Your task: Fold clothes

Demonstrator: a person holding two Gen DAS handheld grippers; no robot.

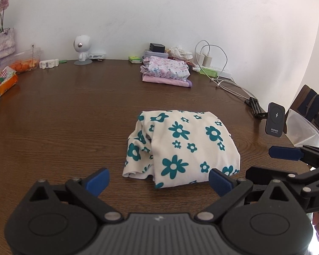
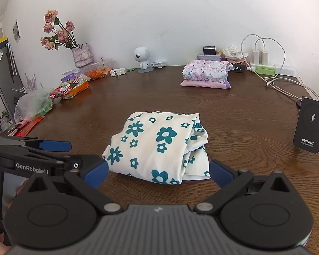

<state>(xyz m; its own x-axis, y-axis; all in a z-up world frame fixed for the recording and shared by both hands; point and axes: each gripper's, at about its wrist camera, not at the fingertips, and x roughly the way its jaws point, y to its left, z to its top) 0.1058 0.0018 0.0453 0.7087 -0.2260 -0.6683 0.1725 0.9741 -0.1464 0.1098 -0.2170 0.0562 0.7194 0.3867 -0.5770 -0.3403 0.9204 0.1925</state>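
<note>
A cream garment with teal flowers (image 1: 180, 146) (image 2: 159, 146) lies folded into a compact bundle on the brown wooden table (image 1: 64, 123) (image 2: 244, 127). My left gripper (image 1: 159, 179) is open just in front of its near edge, holding nothing. My right gripper (image 2: 158, 174) is open too, its blue pads either side of the bundle's near edge and not closed on it. In each wrist view the other gripper shows from the side: the right one (image 1: 287, 165) and the left one (image 2: 59, 155). A folded stack of floral and pink clothes (image 1: 165, 72) (image 2: 206, 74) sits further back.
A black wireless charger stand (image 1: 275, 120) (image 2: 310, 125) stands at the right with white cables (image 1: 229, 85) behind it. Snack packets (image 1: 0, 85) (image 2: 72, 87), a vase of roses (image 2: 81, 53) and a white robot figure (image 1: 82, 50) (image 2: 142, 58) line the far left and back edge.
</note>
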